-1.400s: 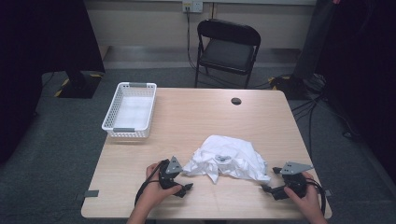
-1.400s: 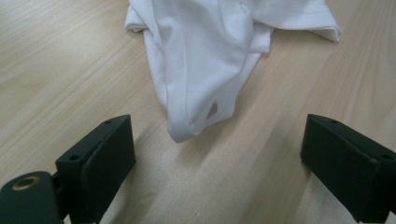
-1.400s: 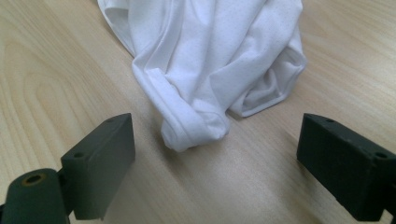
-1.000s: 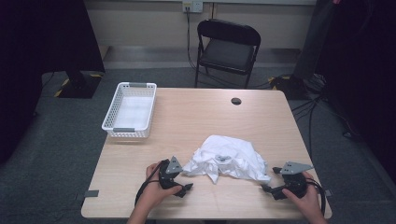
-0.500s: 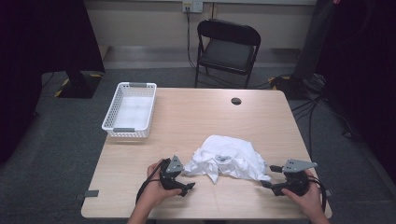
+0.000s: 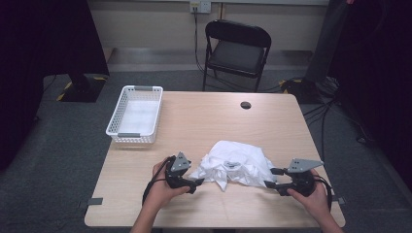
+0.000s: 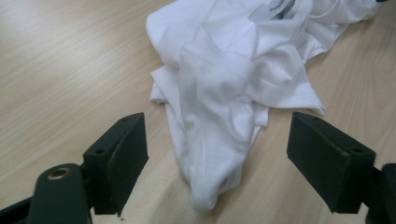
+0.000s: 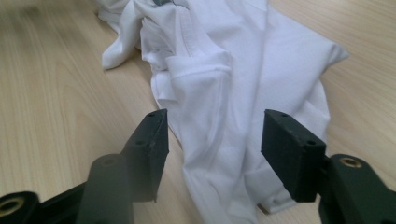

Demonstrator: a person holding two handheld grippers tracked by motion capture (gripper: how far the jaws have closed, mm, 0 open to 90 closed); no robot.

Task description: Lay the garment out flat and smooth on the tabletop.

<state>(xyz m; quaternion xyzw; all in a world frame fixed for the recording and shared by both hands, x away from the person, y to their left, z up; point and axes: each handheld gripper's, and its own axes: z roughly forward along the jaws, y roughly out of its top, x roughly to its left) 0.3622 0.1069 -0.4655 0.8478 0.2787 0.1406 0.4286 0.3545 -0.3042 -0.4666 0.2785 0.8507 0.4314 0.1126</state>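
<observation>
A crumpled white garment (image 6: 233, 162) lies on the wooden table (image 6: 204, 116), near its front edge. My left gripper (image 6: 197, 183) sits at the garment's left edge. In the left gripper view its jaws (image 7: 217, 154) stand wide apart with a fold of the white cloth (image 7: 219, 140) lying between them, untouched; they have just been closing a little. My right gripper (image 6: 269, 178) is at the garment's right edge. Its jaws (image 8: 217, 144) have just been closing around a strip of the cloth (image 8: 219, 116), and the pads stand a little clear of it.
A white plastic basket (image 6: 136, 116) stands empty at the table's back left. A small black round spot (image 6: 246, 105) marks the far middle of the tabletop. A black folding chair (image 6: 238, 48) stands beyond the far edge, with cables on the floor at the right.
Both hands have lifted their grippers slightly at the garment's two edges. The right gripper's jaws look narrower. The garment lies as before.
</observation>
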